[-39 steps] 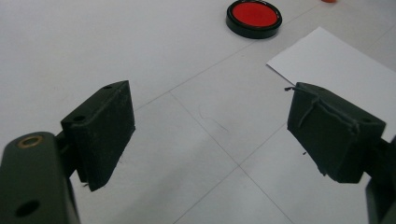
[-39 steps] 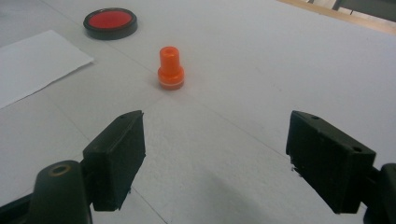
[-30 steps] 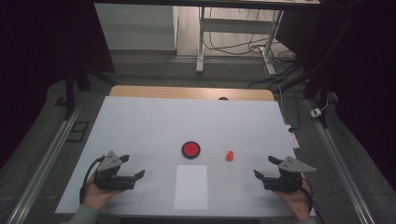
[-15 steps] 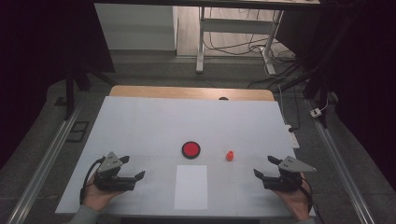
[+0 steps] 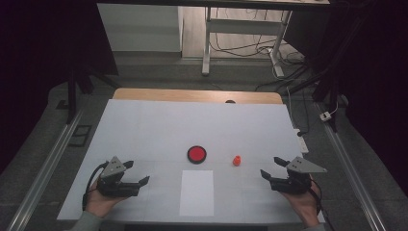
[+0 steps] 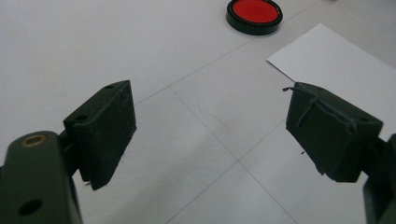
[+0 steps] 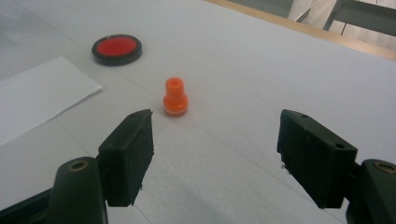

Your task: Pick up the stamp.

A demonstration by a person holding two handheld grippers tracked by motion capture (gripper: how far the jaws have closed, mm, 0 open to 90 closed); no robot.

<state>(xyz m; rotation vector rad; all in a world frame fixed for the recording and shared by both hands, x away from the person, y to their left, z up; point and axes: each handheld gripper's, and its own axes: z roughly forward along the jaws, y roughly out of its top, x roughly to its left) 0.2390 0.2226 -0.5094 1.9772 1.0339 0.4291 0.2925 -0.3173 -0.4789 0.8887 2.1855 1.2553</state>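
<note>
Left gripper (image 5: 136, 174): black two-jaw tool held in the left hand (image 5: 98, 202), near the table's front left corner; jaws spread wide, nothing between them.
White paper sheet (image 5: 197, 192): flat rectangle, front centre, between the two grippers.
Round red disc with black rim (image 5: 197, 154): flat on the white table (image 5: 144, 130), just beyond the sheet.
Small orange plastic peg (image 5: 236, 160): upright, right of the disc, apart from it.
Right gripper (image 5: 270, 168): jaws wide apart, empty; the peg stands ahead, near the left jaw in the right gripper view.
</note>
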